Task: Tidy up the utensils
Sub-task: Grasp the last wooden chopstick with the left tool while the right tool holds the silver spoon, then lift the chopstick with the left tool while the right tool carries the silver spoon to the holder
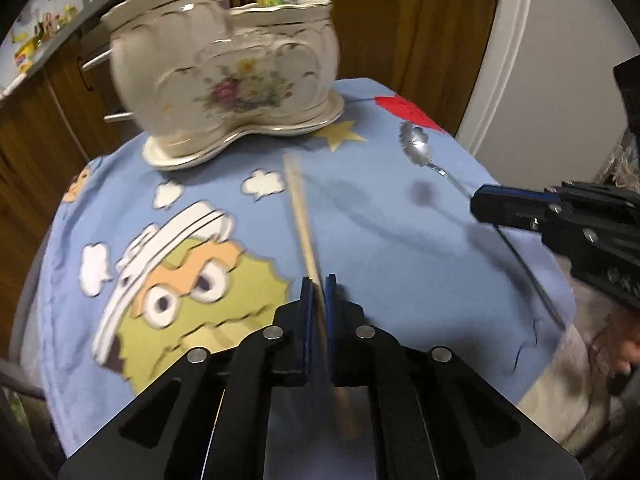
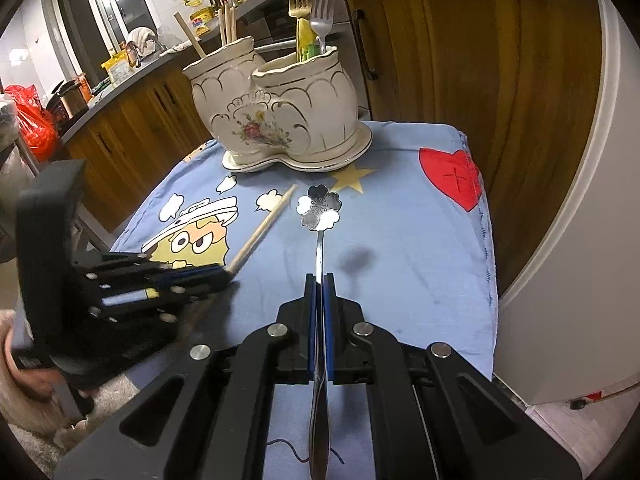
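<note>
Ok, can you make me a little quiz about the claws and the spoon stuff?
1. True or false: the right claw is shut on the spoon.
2. What does the left claw hold? A) fork B) chopstick C) nothing
3. Fill in: the two forks stand in the ___ side of the double pot, in the right claw's view.

Key: 1 true. 2 B. 3 right.

Dark wooden cabinets [image 2: 460, 60] with metal handles stand at twelve o'clock, behind a table draped in a blue cartoon cloth [image 2: 408, 248]. At ten o'clock a cluttered grey countertop [image 2: 132, 70] runs toward a dark window [image 2: 100, 4]. A white appliance [image 2: 580, 240] fills three o'clock.
</note>
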`<state>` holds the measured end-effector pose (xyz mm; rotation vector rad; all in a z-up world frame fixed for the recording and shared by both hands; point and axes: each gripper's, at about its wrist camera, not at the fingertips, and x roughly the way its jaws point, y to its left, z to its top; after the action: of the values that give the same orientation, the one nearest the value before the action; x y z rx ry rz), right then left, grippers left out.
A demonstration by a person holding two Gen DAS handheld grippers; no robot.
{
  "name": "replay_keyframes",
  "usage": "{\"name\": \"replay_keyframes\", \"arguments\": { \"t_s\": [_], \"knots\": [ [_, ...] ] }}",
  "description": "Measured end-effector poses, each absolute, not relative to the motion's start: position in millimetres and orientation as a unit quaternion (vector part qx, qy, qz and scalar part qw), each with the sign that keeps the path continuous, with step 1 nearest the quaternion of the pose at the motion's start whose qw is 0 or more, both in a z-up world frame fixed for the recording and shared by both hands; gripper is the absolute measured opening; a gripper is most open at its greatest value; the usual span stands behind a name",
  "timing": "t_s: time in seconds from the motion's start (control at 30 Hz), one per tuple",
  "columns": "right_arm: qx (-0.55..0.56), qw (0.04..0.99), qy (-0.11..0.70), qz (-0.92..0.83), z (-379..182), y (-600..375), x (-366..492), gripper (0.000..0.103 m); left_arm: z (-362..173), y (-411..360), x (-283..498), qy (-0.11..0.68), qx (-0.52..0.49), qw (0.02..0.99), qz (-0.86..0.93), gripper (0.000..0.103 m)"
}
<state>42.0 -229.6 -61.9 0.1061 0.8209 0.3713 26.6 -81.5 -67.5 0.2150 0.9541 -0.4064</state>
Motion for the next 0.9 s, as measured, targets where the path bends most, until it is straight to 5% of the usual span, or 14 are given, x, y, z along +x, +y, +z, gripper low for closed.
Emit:
{"name": "replay_keyframes", "arguments": {
  "t_s": [0.33,0.9],
  "knots": [
    [0.018,0.884,0.43,0.183,-78,-212,51,0.003,-70,-31,14,0.487,0.109,0.847,-0.184,0.005],
    [-0.044,0.875,0.45,0.173,-84,-187,69,0.011,-76,-54,53,0.467,0.107,0.859,-0.179,0.013]
  ]
}}
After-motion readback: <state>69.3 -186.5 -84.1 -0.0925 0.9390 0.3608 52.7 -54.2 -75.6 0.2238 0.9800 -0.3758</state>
